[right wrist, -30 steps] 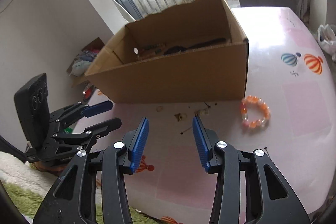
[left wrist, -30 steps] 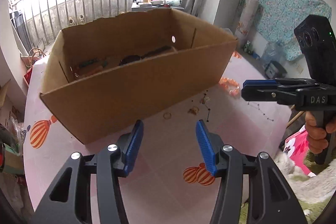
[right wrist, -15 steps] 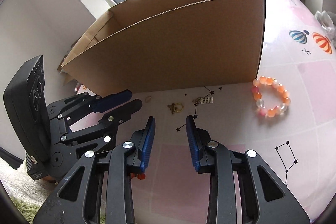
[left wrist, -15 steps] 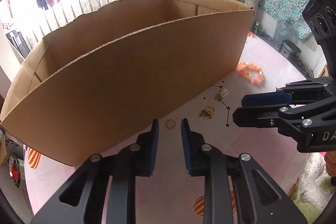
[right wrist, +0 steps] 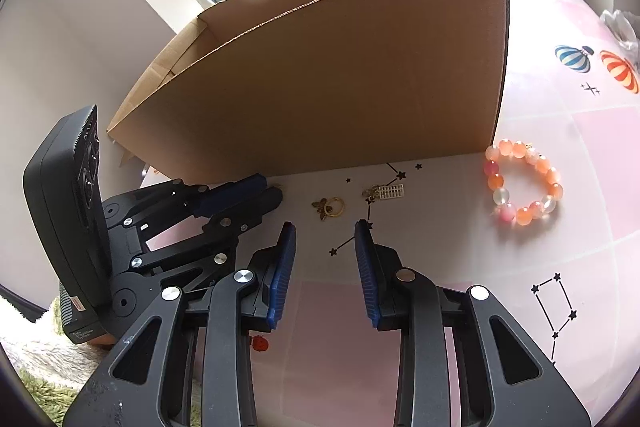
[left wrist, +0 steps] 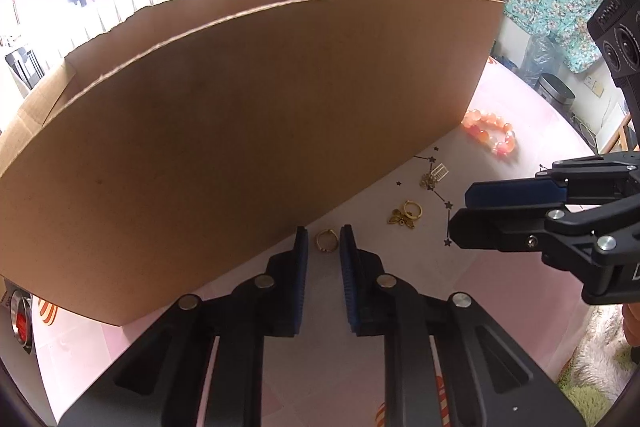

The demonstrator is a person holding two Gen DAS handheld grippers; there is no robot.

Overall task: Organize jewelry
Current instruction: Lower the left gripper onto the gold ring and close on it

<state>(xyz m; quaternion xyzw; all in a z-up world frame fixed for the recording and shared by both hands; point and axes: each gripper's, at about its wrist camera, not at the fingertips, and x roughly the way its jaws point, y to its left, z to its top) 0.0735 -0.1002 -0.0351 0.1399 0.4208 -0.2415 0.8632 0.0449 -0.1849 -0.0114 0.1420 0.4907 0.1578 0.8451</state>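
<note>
Left-wrist view shows the left gripper (left wrist: 323, 241) low over the pink tablecloth (left wrist: 500, 315), its blue pads drawn in close on either side of a small gold ring (left wrist: 325, 239). The jaws have just been closing, with the ring between them; the pads sit just beside it, and whether they press on it yet I cannot tell. To the right the right gripper (right wrist: 325, 241) hovers with its pads moderately spread and nothing between them — it points toward a gold ring with a small bee charm (right wrist: 330, 207) lying just beyond its tips. A little farther right lies a small gold abacus-like charm (right wrist: 386, 191), then a peach bead bracelet (right wrist: 524, 183) near the box corner. Behind all of these stands the open cardboard box (left wrist: 248, 131), its near wall touching the cloth just past the ring.

My reading: the pickup of the first ring is in hand. Next comes a firm pinch on that thin band, a straight lift clear of the box wall, then a carry over the rim to drop it inside.
</note>
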